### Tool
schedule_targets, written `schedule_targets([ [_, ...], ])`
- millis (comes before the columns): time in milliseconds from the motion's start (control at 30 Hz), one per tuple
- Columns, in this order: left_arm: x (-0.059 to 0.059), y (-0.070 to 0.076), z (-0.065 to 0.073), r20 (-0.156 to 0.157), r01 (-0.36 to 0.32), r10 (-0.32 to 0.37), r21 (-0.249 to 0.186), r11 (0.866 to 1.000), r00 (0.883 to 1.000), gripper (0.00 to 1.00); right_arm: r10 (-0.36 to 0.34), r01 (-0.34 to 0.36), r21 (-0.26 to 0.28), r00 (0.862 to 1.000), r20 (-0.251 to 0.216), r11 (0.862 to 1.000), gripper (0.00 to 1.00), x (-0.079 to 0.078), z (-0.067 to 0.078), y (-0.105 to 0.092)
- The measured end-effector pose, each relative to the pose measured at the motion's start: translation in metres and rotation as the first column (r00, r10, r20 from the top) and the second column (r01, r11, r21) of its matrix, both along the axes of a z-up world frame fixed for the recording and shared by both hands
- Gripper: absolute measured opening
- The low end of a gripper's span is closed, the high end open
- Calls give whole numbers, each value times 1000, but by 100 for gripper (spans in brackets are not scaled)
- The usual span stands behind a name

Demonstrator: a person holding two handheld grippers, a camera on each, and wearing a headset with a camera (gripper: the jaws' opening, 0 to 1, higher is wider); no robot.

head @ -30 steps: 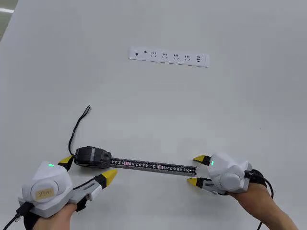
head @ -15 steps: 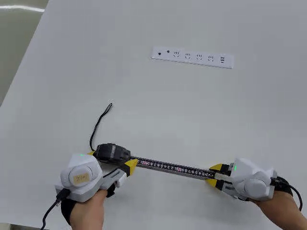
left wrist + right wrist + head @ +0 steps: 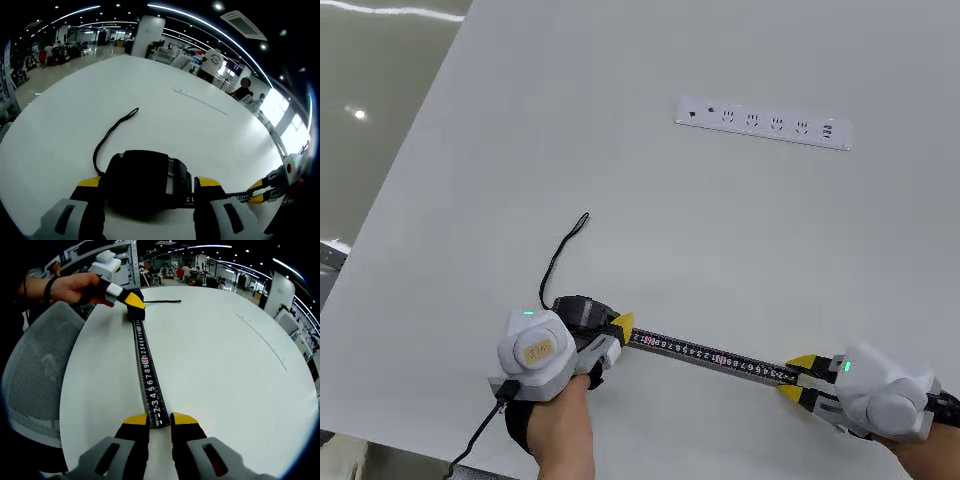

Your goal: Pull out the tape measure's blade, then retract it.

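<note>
head view: the left gripper (image 3: 605,330) clamped the tape measure (image 3: 582,311) close to the near-left edge of the table (image 3: 720,230). the blade (image 3: 710,355) lay flat, running right to the right gripper (image 3: 798,377), whose jaws pinched its end. bare surface extended far to the power strip (image 3: 763,123).
left gripper view: both jaws pressed the tape measure's sides; the lanyard (image 3: 107,135) trailed far across open table.
right gripper view: the blade ran from the jaws to the tape measure; a mesh chair (image 3: 35,375) stood beyond the table edge.
</note>
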State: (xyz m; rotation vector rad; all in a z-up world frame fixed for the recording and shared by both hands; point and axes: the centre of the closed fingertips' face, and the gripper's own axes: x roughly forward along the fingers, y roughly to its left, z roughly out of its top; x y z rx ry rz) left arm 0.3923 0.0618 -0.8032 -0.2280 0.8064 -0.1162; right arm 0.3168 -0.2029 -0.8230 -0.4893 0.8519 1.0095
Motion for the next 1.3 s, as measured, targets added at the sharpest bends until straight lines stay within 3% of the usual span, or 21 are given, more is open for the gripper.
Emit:
schedule_targets([
  [100, -3, 0, -4, -11, -3, 3, 15, 1000, 1000, 68, -1, 1, 0, 1000, 3, 1000, 15, 0, 1, 0],
  [233, -2, 1, -3, -3, -57, 57, -21, 998, 998, 68, -4, 4, 6, 1000, 3, 1000, 15, 0, 0, 0],
  [367, -3, 2, -4, -6, -54, 54, -14, 998, 999, 66, 0, 0, 6, 1000, 1, 1000, 15, 0, 0, 0],
  [700, -3, 2, -5, 50, -46, 49, -60, 997, 998, 66, 15, -15, 0, 1000, -1, 1000, 15, -3, 0, 1],
  [1033, -3, 2, -3, 81, -36, 37, -9, 999, 996, 63, 31, -31, 4, 1000, -1, 1000, 15, -7, 2, 4],
  [1300, -3, 3, -2, 89, -40, 39, 2, 999, 995, 62, 43, -43, 10, 999, 7, 999, 15, -5, 6, 12],
])
